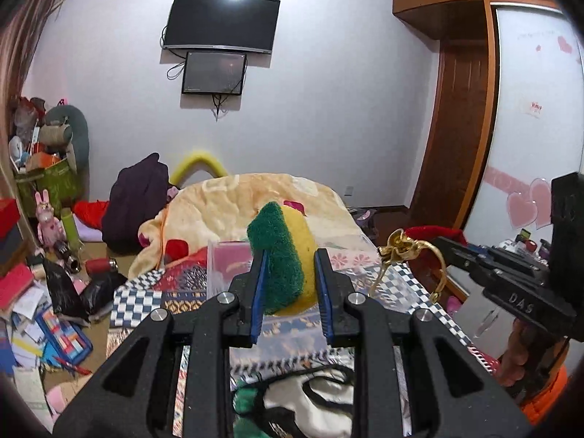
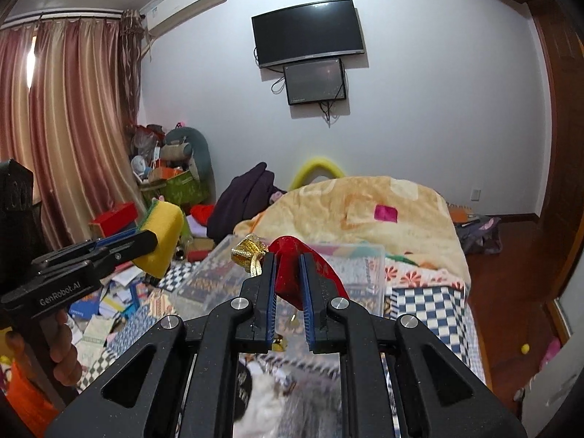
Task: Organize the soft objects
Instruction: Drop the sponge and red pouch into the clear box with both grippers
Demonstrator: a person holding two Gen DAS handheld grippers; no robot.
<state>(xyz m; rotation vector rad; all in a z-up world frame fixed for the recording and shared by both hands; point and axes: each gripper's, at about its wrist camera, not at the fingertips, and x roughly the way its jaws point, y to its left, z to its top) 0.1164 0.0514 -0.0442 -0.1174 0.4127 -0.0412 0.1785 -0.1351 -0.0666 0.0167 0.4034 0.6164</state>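
Observation:
My left gripper (image 1: 290,255) is shut on a yellow sponge with a green scouring pad (image 1: 283,255), held in the air above the bed. The sponge also shows in the right wrist view (image 2: 162,242), at the left. My right gripper (image 2: 286,259) is shut on a red soft pouch (image 2: 292,273) with a gold ribbon and bell (image 2: 250,250). The pouch shows in the left wrist view (image 1: 430,235), at the right. A clear plastic box (image 2: 365,259) stands on the bed under both grippers; it also shows in the left wrist view (image 1: 217,266).
The bed carries a patterned quilt (image 2: 423,303) and a cream blanket heap (image 2: 350,211). A white cloth item with black straps (image 1: 321,398) lies just below the left gripper. The floor at the left is littered with papers and boxes (image 1: 43,328). A wardrobe (image 1: 463,109) stands at the right.

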